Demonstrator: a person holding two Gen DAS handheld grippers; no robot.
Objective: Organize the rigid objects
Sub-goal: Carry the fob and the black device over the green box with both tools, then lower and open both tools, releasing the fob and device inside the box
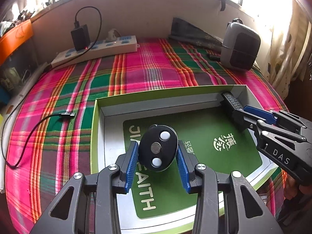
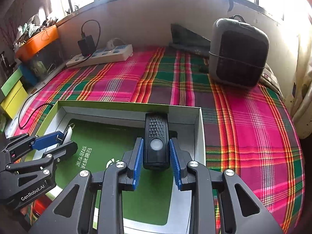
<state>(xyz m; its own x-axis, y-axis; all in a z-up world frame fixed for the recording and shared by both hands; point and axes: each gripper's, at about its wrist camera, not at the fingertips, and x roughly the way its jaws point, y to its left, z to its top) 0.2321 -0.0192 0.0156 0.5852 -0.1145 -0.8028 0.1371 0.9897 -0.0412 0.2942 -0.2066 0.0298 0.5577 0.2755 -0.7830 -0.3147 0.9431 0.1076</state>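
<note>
The plaid cloth [image 1: 152, 72] covers the table, and on it sits the open box [image 1: 165, 95] with the green card [image 1: 204, 136] lying flat in its bottom. That box is where both of my loads look meant to go, so the step in hand, as I judge it, is setting them down inside without crowding.

My right gripper [image 2: 156, 156] pinches a long black remote [image 2: 156, 136] between its blue pads, its far end close to the box's far right corner. I would lower it flat, parallel to the right wall, and spread my jaws only once its underside rests on the card, so it does not tip against the wall.

My left gripper [image 1: 158, 156] pinches a round black key fob [image 1: 158, 148] by its sides, over the left part of the green card. It is smooth and curved, so I judge it could slip; I would keep the squeeze steady, bring it down onto bare card well apart from the remote, then let go gently.

The power strip [image 1: 97, 51] and grey heater [image 1: 240, 46] stand at the back, well clear.
</note>
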